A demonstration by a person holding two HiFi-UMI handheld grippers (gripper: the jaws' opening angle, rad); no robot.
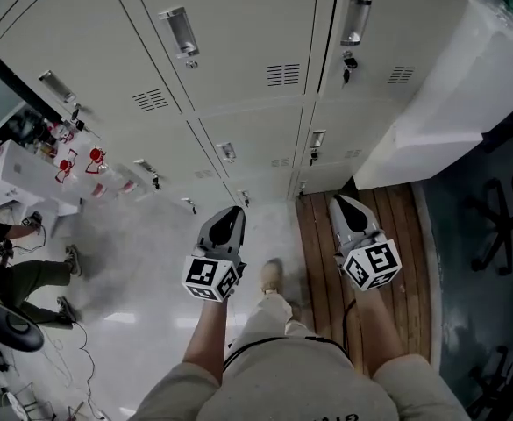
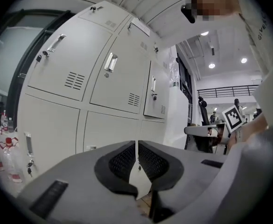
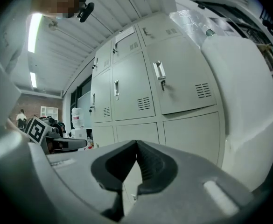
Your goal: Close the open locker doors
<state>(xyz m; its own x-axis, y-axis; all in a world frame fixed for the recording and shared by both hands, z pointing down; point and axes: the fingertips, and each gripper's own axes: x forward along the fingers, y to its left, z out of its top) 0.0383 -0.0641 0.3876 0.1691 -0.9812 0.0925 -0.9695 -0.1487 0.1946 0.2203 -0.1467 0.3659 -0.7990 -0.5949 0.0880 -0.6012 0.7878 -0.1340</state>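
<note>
A bank of pale grey lockers fills the wall ahead, and every door I can see lies flush and closed, with metal handles and a key in one lock. My left gripper hangs low in front of the lockers, shut with nothing between its jaws. To its right, my right gripper is also shut and empty. In the left gripper view the same closed doors rise above the left gripper. The right gripper view shows closed doors beyond the right gripper. Neither gripper touches a locker.
A tall white cabinet stands against the lockers at the right, over a strip of wooden floor. A table with red-capped bottles and a seated person are at the left. An office chair is at the far right.
</note>
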